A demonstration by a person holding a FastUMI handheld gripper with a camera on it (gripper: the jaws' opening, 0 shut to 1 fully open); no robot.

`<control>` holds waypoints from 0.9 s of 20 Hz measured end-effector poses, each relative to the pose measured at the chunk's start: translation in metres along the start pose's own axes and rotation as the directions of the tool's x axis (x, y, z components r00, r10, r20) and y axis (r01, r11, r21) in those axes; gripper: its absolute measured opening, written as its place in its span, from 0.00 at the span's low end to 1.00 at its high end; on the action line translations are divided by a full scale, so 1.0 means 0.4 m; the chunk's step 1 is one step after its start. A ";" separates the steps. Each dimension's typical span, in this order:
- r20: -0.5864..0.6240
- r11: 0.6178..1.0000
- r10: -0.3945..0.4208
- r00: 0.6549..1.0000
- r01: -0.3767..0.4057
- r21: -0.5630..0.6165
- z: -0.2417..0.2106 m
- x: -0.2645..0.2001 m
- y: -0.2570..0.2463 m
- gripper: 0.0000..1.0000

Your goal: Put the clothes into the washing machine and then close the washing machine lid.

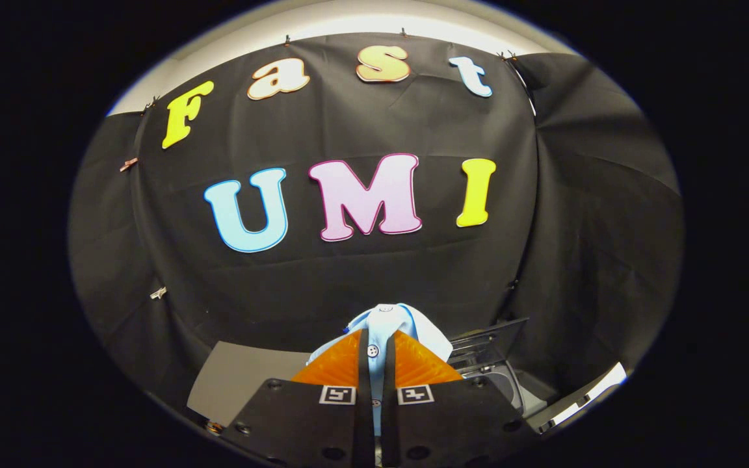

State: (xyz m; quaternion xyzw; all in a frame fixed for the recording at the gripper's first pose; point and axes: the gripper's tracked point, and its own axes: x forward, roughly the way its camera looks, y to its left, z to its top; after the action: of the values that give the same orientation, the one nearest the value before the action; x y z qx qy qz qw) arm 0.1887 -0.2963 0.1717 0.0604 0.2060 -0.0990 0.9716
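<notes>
Now tongs (376,344) clamp shirt (387,325) — pale blue, buttoned

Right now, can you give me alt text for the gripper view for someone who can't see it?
The tongs are shut on a light blue buttoned shirt, held up in front of the booth's black cloth wall. Beyond the fingers and to one side sits a washing machine with its clear lid raised; a grey surface lies on the other side.

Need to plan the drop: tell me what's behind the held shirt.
The gripper is shut on the light blue shirt. Behind it hangs the black cloth wall; beyond the fingers sits the washing machine, lid raised, its inside hidden.
</notes>
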 end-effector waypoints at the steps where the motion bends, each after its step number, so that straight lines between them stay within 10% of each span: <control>1: 0.002 1.000 -0.009 1.000 0.009 -0.006 0.004 0.003 -0.028 0.09; 18: -0.122 0.975 -0.196 0.973 0.181 -0.126 -0.244 0.228 -0.388 0.09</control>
State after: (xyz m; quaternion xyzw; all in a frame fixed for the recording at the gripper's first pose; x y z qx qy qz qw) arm 0.1986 -0.4473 0.0338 -0.0086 0.2807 -0.1747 0.9437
